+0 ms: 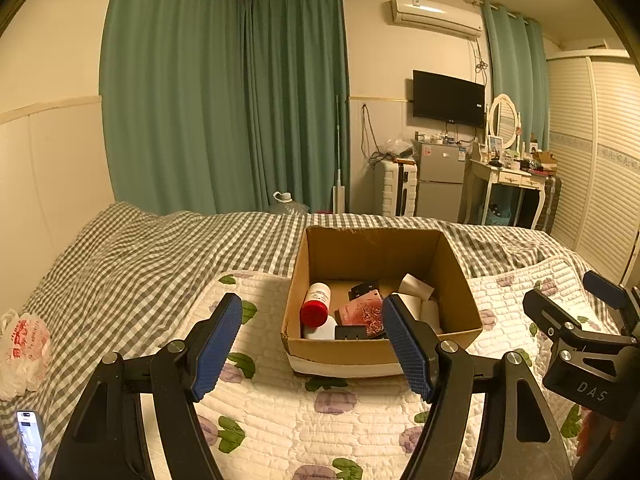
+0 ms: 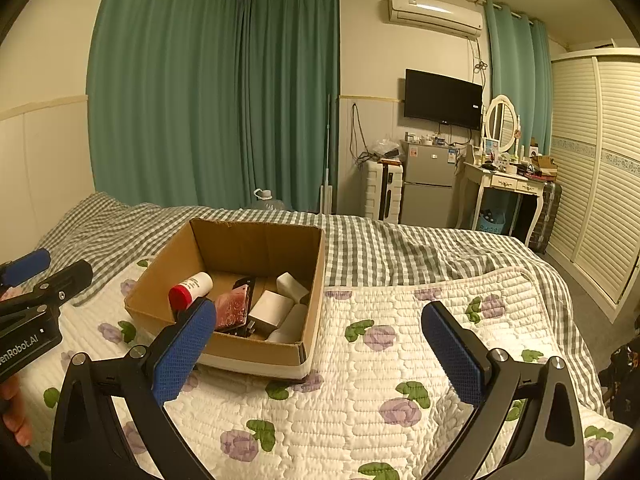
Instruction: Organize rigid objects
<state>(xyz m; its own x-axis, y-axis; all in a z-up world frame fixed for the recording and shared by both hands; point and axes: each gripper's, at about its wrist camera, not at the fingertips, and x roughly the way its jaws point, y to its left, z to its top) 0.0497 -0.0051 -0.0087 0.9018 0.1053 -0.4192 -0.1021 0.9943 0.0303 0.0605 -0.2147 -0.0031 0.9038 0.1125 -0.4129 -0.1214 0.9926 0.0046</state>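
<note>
Both grippers' jaws wide, empty; cardboard box (image 1: 384, 350) just beyond left gripper (image 1: 312, 344).

- The bed (image 1: 168, 248) is covered by a grey-and-white checked sheet.
- A white quilted blanket (image 2: 380, 360) with purple flowers lies over its near part.
- An open cardboard box (image 1: 384, 354) stands on the blanket.
- A white plastic bag (image 1: 24, 352) with red print lies on the sheet at the left.
- A phone (image 1: 30, 440) lies just in front of the bag.
</note>
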